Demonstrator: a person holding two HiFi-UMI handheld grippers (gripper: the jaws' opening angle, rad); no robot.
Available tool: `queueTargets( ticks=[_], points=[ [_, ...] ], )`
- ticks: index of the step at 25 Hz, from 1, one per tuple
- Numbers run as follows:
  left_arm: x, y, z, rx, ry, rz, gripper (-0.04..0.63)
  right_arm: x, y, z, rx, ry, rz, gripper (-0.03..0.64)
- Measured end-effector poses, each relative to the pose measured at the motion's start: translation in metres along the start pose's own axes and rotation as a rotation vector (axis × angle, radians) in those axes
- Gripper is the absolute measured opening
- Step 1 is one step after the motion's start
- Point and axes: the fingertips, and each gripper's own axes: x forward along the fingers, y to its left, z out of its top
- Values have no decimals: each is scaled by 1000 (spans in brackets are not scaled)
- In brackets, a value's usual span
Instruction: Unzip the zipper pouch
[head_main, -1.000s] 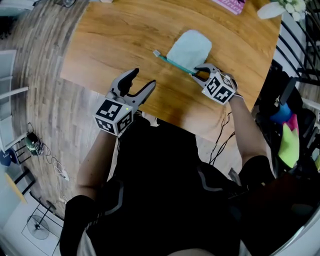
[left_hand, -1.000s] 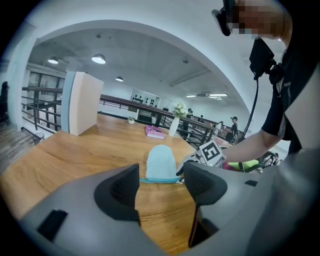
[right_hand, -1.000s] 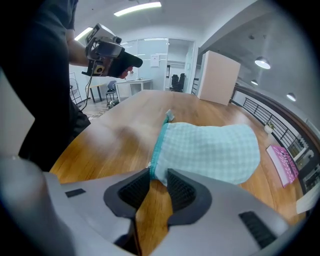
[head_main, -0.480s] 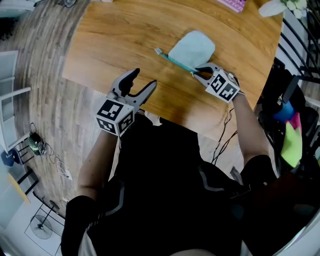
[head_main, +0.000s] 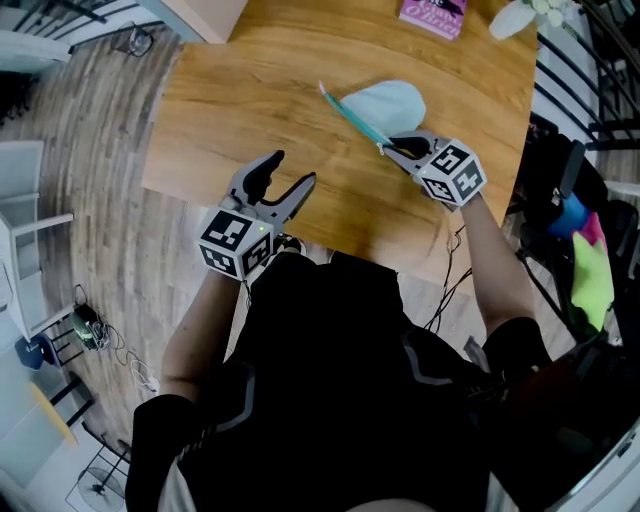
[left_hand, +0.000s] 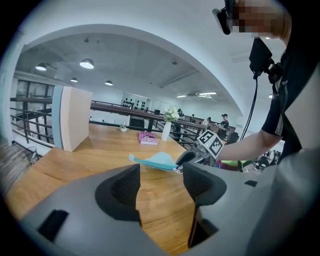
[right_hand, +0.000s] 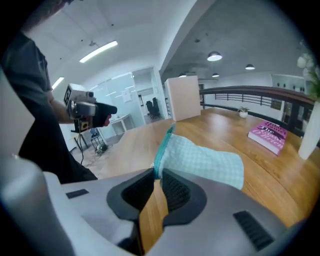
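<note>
Overhead, the pouch (head_main: 385, 102) lies toward the counter's (head_main: 260, 80) far right, teal zipper edge up. Its near corner is pinched in the right hand-held gripper (head_main: 395, 148), whose jaws have just been closing on it. A pink book (head_main: 432, 13) lies beyond. The left hand-held gripper (head_main: 291, 168) hangs near the front edge, well apart from the pouch. In the left gripper view its jaws stand apart, the counter showing between them. The pouch is ahead, the pink book and a white vase (left_hand: 166, 131) behind it, and a white box (left_hand: 75, 117) at left. The right gripper view shows the pads clamped on the zipper end.
</note>
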Motion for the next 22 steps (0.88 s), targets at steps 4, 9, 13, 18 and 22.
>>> queueTargets(
  ticks=[4, 9, 13, 18, 22],
  points=[
    [-7, -5, 18, 37, -26, -50, 285, -20, 12, 33, 60, -74, -43, 60],
    [-3, -13, 41, 132, -57, -129, 285, -49, 26, 74, 105, -156, -105, 60],
    [-2, -26, 61, 240, -87, -193, 272, -67, 50, 105, 158, -205, -127, 58],
    [-4, -53, 81, 387, -132, -296, 236, -87, 73, 134, 270, -273, -156, 58],
    [-10, -68, 96, 469, -171, -363, 236, -100, 86, 152, 374, -330, -154, 58]
  ],
)
